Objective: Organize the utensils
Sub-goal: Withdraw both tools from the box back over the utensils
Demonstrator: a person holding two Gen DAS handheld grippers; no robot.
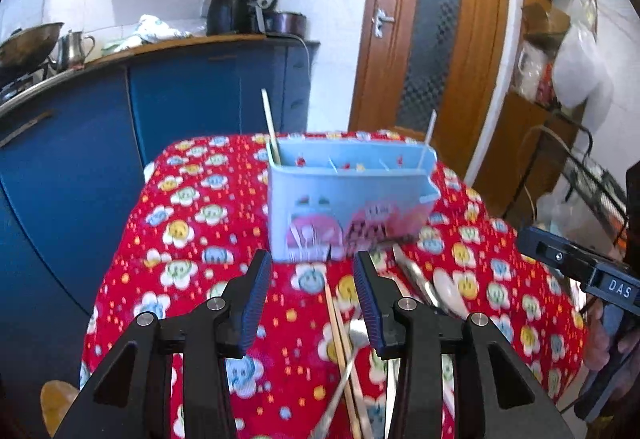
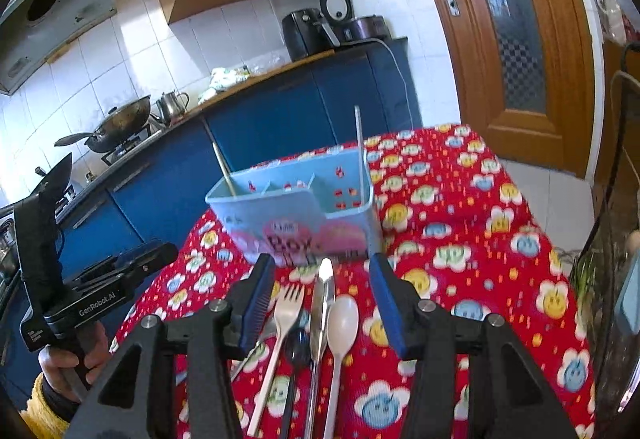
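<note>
A light blue utensil holder (image 1: pixel 344 207) stands on the red flowered tablecloth (image 1: pixel 192 223), with a chopstick (image 1: pixel 271 127) in its left end and a thin metal rod (image 1: pixel 429 133) at its right end. My left gripper (image 1: pixel 310 299) is open and empty, just in front of the holder, above wooden chopsticks (image 1: pixel 340 343) lying on the cloth. My right gripper (image 2: pixel 322 299) is open and empty above a white fork (image 2: pixel 280 335), a metal knife (image 2: pixel 322 311), a white spoon (image 2: pixel 340 331) and a dark spoon (image 2: pixel 298 351). The holder also shows in the right wrist view (image 2: pixel 300 207).
Blue kitchen cabinets (image 1: pixel 180 99) with a wok (image 2: pixel 120 123), kettle (image 2: pixel 172 105) and appliances run along the left. A wooden door (image 1: pixel 432 39) stands behind the table. Shelves and a wire rack (image 1: pixel 592 175) are at the right. The table edges drop off left and right.
</note>
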